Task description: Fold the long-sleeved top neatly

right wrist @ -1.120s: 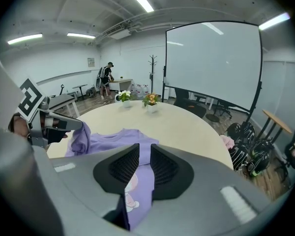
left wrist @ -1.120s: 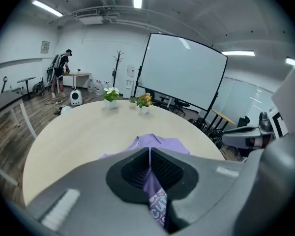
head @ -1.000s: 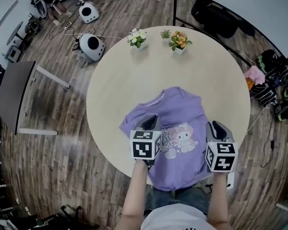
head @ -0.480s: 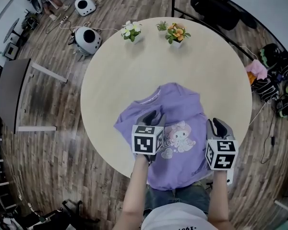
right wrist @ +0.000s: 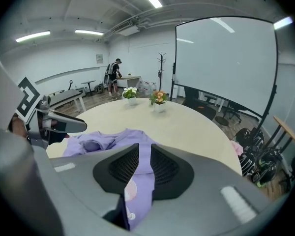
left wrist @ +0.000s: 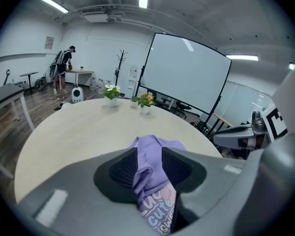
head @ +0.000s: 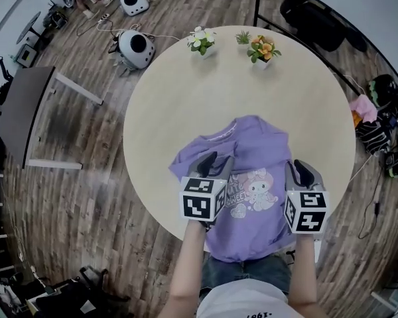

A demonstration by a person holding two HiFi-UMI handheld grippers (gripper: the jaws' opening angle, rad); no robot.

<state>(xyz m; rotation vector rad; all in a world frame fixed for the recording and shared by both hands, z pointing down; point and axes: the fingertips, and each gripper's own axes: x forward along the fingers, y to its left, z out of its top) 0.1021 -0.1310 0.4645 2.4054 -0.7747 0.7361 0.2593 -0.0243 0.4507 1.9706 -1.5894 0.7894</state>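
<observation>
A purple long-sleeved top (head: 252,151) with a cartoon print lies on the round beige table (head: 172,98). Its hem hangs over the near edge toward me. My left gripper (head: 209,167) is shut on a bunched fold of the top's left side. In the left gripper view the purple cloth (left wrist: 157,145) is pinched between the black pads (left wrist: 123,168). My right gripper (head: 302,175) is shut on the top's right edge. In the right gripper view the cloth (right wrist: 101,141) runs up between the nearly closed pads (right wrist: 163,165).
Three small flower pots stand at the table's far edge: white (head: 202,42), green (head: 243,38) and orange (head: 264,48). On the floor are white round devices (head: 136,45), a dark table (head: 23,114) at left and bags (head: 385,131) at right. A person (left wrist: 64,70) stands far off.
The head camera has shifted a little. Both grippers stay shut on the top at about the same places, and the top has barely moved on the table.
</observation>
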